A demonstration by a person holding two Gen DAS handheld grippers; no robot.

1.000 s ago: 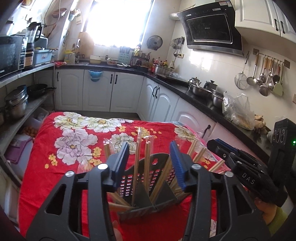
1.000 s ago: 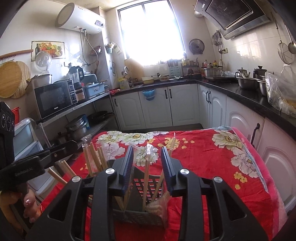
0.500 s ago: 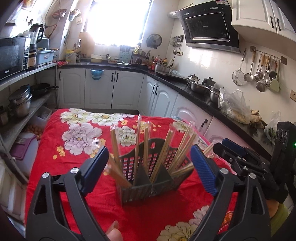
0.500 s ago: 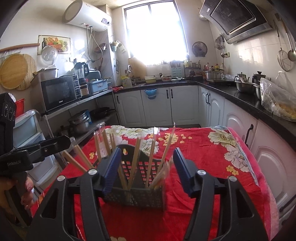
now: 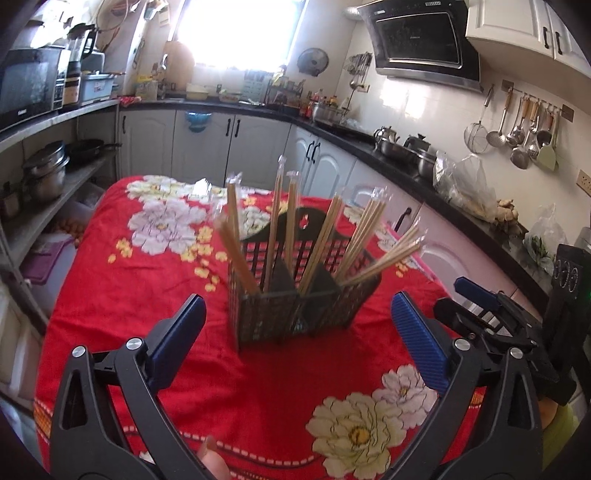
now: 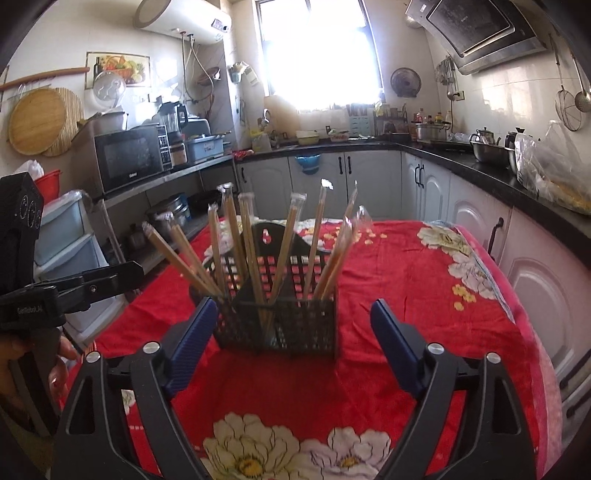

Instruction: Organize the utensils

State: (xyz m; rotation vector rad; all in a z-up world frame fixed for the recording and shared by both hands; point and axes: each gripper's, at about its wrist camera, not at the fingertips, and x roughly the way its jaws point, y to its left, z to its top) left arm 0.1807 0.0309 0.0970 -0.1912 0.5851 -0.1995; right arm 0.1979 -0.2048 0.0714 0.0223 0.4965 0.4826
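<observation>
1. Blue-padded left gripper (image 5: pixel 297 326): jaws opening, wide apart, nothing between the pads.
2. Right gripper (image 6: pixel 291 341): jaws opening, wide, pads clear of everything.
3. Black mesh caddy (image 5: pixel 295 310) stands just ahead of both grippers, centred in each gap but beyond the fingertips, untouched.
4. Wrapped chopsticks (image 5: pixel 280 218) stand fanned in its compartments, leaning outward.
5. Red floral cloth (image 5: pixel 140 280) lies under the caddy.

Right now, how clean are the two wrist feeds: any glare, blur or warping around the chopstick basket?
Left wrist: window blown out white, chopsticks slightly motion-smeared, counters bowed by fisheye. Right wrist: same window glare, basket mesh soft, corners vignetted black.
</observation>
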